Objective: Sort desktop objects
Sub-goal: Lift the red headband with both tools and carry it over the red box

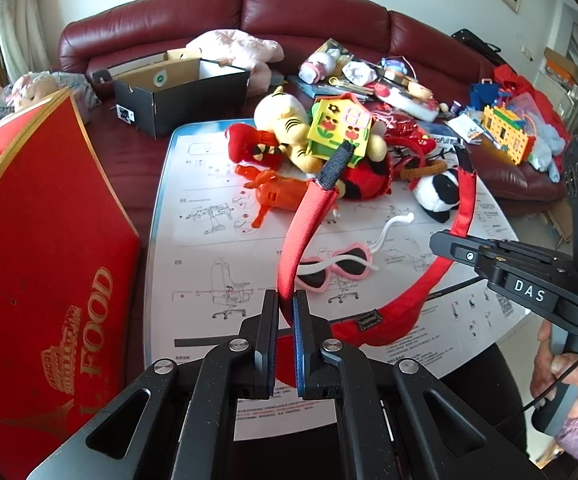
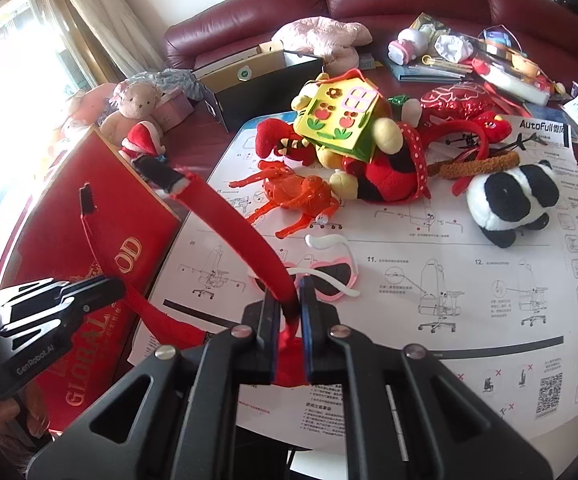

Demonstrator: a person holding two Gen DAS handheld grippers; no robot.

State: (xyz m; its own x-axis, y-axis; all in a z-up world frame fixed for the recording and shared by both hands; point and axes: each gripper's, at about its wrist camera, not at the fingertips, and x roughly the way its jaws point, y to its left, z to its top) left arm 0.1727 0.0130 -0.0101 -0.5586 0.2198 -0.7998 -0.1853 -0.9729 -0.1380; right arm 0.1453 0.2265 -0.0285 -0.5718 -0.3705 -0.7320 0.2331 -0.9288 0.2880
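Red fabric strap (image 1: 301, 240) pinched at two spots: left tongs (image 1: 285, 300) clamped on one arm, right tongs (image 2: 300, 300) clamped on the other, probably to lift it level. Slung between them above the heart-shaped sunglasses (image 1: 329, 268) on the table (image 1: 469, 340), clear of the toy pile.

One panda (image 2: 515, 198), one sunglasses (image 2: 329, 276)

Matt red cloth strap (image 1: 309, 216) with rough black hook-patch ends; glossy pink plastic heart sunglasses (image 1: 335, 266) on smooth printed white paper sheet (image 1: 209, 240); fuzzy plush panda (image 2: 513, 200) at two o'clock; shiny dark-red leather sofa (image 1: 309, 12).
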